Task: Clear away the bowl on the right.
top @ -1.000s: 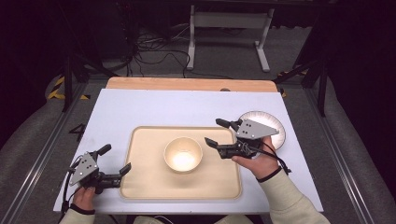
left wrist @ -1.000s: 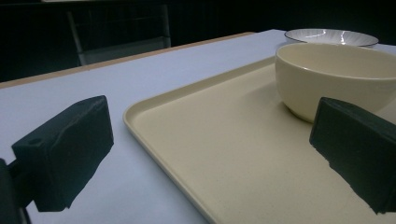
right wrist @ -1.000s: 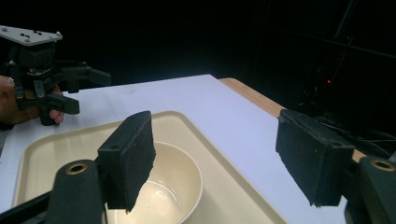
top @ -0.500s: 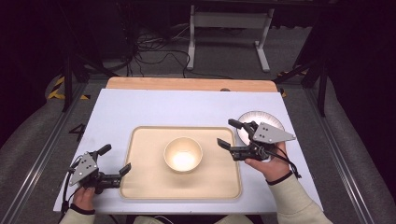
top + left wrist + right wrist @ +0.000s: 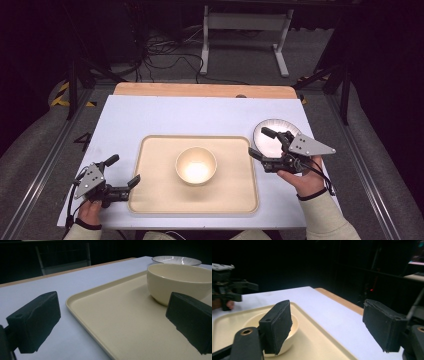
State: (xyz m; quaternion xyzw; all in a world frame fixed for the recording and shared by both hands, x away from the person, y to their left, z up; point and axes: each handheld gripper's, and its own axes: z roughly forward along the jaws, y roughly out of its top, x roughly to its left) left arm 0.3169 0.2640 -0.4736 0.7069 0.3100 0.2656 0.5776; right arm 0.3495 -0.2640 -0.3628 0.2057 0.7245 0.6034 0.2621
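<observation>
- The bowl [image 5: 196, 165] is sitting mid-tray [image 5: 150, 200], probably set there to be carried.
- The right gripper [image 5: 265, 147] is hanging over the plate [image 5: 267, 131] beside the tray; its jaws have just been opening, wide and empty.
- The left gripper [image 5: 122, 172] is waiting at the tray's left edge, jaws wide, empty.
- Showing: one bowl, one plate, one tray, two grippers on the table [image 5: 165, 115].

bowl [image 5: 196, 165]: cream, upright, empty | centred on tray | plate [image 5: 272, 136]: white, flat, just right of tray
</observation>
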